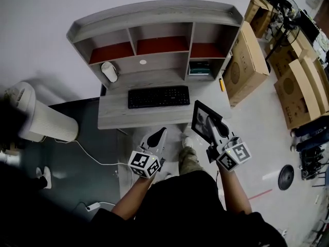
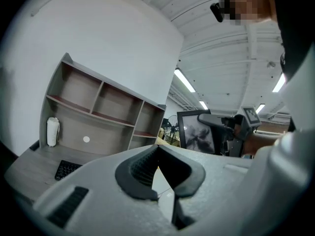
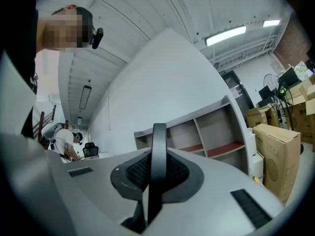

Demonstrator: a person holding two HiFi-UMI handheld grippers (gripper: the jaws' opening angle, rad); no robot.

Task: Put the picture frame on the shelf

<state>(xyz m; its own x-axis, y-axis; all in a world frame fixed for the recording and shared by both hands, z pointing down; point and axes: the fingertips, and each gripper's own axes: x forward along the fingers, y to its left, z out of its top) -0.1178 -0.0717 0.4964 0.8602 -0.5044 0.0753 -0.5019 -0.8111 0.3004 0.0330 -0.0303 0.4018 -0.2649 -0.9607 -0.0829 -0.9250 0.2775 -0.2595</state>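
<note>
In the head view, both forearms reach forward and level, short of the bench (image 1: 114, 113). The right gripper (image 1: 212, 124) carries the picture frame (image 1: 201, 118) upright, near the bench's right front corner, below the shelf (image 1: 154, 13).

In the left gripper view, the left gripper (image 2: 157, 149) has its jaws tip to tip with nothing between them, and the frame shows off to the right.

In the right gripper view, the jaws are clamped on the frame's black edge.
</note>
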